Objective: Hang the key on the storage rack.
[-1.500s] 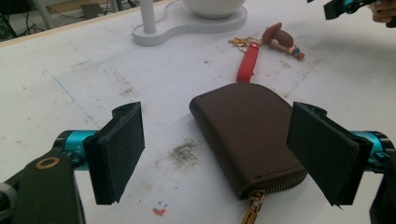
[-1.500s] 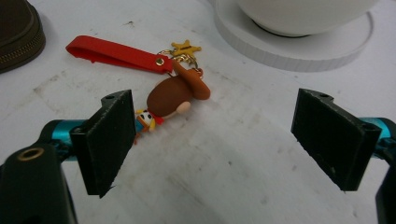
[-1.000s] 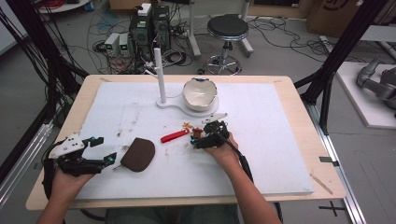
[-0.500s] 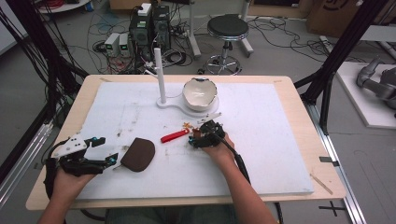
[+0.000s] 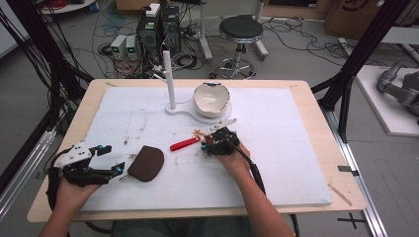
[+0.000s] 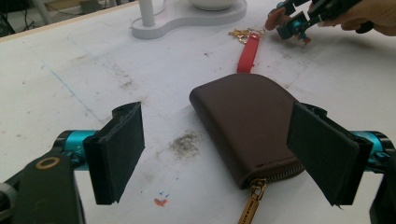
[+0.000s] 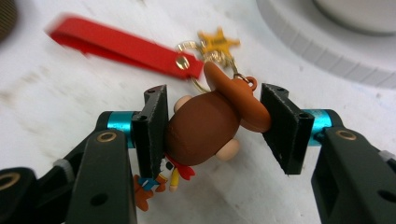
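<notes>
A keyring lies mid-table: a red strap (image 5: pixel 184 144) (image 7: pixel 121 44), a gold star charm (image 7: pixel 217 42) and a small brown toy figure with an orange hat (image 7: pixel 205 128). My right gripper (image 5: pixel 213 144) (image 7: pixel 212 123) has just been closing and is now shut on the figure, one pad on its head and the other on the hat brim. A brown zip pouch (image 5: pixel 147 163) (image 6: pixel 247 121) lies flat at the front left. My left gripper (image 5: pixel 116 165) (image 6: pixel 222 140) stands open just before it, its right jaw beside the pouch's zip end.
A white stand with an upright post (image 5: pixel 169 79) and a white bowl (image 5: pixel 211 98) on its base sits at the back centre, just beyond the keyring. The white mat (image 5: pixel 296 148) has open room to the right and at the front.
The right gripper's jaws have drawn in around the toy figure. Both hands stay where they were, and the pouch and strap have not moved.
</notes>
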`<control>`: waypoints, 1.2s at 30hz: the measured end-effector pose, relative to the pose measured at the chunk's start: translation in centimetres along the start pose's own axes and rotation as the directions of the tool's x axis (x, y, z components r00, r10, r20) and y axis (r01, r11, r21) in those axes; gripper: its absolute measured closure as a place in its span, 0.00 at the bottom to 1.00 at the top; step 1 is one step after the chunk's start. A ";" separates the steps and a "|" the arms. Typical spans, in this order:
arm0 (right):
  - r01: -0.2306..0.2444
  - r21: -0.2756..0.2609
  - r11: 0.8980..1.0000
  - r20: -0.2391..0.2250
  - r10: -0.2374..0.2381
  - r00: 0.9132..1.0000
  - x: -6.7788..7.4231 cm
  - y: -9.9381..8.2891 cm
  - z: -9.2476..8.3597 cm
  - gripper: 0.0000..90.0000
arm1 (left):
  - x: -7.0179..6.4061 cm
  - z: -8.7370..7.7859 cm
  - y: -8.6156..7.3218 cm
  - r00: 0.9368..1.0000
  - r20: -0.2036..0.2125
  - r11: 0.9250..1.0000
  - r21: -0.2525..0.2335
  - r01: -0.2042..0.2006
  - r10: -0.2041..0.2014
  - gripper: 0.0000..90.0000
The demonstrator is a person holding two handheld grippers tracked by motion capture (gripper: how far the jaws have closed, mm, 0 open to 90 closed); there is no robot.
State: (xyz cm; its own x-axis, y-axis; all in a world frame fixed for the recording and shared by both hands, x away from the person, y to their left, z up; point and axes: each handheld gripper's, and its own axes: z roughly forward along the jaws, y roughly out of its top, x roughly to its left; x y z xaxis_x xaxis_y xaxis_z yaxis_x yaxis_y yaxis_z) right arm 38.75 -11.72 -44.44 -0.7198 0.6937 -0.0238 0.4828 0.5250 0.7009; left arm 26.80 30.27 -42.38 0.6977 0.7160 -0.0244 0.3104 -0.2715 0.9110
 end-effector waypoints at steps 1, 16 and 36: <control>-0.014 -0.035 0.999 -0.034 0.013 0.999 -0.1 0.2 -0.7 0.50 | 0.0 0.0 0.0 1.000 0.002 1.000 -0.001 -0.001 0.001 0.21; 0.089 -0.159 0.983 -0.122 -0.109 0.987 0.1 4.0 -5.7 0.50 | 0.0 -0.1 0.1 1.000 0.000 1.000 -0.004 0.000 0.000 0.21; 0.174 -0.230 0.958 -0.149 -0.211 0.966 0.0 11.1 -9.8 0.50 | 0.2 -0.2 0.1 1.000 -0.010 1.000 -0.010 0.005 -0.005 0.21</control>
State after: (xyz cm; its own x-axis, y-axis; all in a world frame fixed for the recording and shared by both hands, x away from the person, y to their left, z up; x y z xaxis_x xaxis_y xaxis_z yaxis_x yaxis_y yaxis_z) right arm 39.20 -10.70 -29.72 -0.8717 0.4857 -0.0649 0.2223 0.5100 0.8310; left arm 26.82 30.51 -42.22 0.6895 0.7238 -0.0247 0.3073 -0.2615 0.9150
